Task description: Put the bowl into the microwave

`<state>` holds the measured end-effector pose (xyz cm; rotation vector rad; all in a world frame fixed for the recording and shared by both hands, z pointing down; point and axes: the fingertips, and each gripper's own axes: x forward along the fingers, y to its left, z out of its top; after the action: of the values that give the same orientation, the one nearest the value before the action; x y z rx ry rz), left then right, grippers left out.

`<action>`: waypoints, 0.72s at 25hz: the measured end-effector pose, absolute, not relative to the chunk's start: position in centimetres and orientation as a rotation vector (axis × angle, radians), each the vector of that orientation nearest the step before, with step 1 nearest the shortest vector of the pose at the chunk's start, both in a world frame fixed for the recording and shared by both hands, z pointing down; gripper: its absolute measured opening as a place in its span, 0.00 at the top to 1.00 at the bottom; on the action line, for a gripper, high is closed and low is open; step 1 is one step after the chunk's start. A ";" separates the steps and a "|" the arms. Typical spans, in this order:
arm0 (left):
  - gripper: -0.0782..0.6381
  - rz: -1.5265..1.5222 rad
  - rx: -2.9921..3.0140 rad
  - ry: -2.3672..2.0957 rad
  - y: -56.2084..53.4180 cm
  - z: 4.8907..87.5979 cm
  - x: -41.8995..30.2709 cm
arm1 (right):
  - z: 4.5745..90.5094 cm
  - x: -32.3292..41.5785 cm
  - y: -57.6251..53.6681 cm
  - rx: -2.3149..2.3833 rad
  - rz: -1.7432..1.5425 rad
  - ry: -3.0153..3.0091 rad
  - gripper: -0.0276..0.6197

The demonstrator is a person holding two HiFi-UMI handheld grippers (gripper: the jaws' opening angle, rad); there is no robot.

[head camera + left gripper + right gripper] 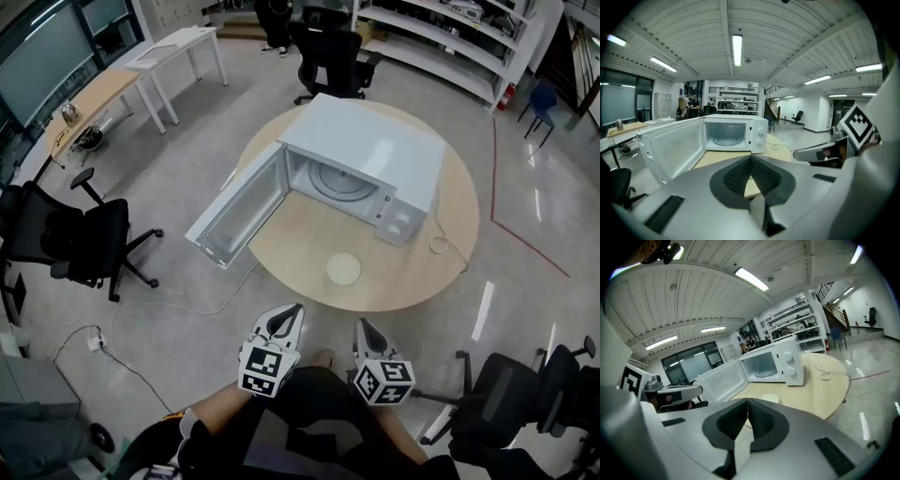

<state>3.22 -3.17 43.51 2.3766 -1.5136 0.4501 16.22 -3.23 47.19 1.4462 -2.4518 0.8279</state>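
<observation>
A pale cream bowl (343, 269) sits on the round wooden table (441, 253), near its front edge. Behind it stands a white microwave (370, 164) with its door (239, 206) swung open to the left and the glass turntable showing inside. Both grippers hang below the table's front edge, close to the person's body. My left gripper (284, 321) is shut and holds nothing. My right gripper (366, 330) is shut too, with nothing in it. In the right gripper view the bowl (765, 398) peeks over the jaws, with the microwave (776, 363) beyond. The left gripper view shows the microwave (733, 134) straight ahead.
A white cable (448, 249) trails off the table at the microwave's right. Black office chairs stand at the left (80, 239), the back (333, 56) and the lower right (525, 394). Floor cables (141, 328) run at the left. Desks (112, 89) and shelves (450, 37) line the room.
</observation>
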 end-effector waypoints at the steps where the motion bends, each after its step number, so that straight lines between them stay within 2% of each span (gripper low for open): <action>1: 0.83 0.450 2.372 -1.532 -3.5 43.3 3.4 | 47.2 16.5 -3.7 1.430 0.829 -2.464 0.93; 18: 0.83 0.502 2.264 -1.699 -3.9 44.5 4.3 | 49.6 19.6 -5.8 1.353 0.900 -2.518 0.93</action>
<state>4.32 -3.94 44.50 2.2636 -1.6992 0.5016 19.59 -5.79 49.63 1.3527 -2.5182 0.9005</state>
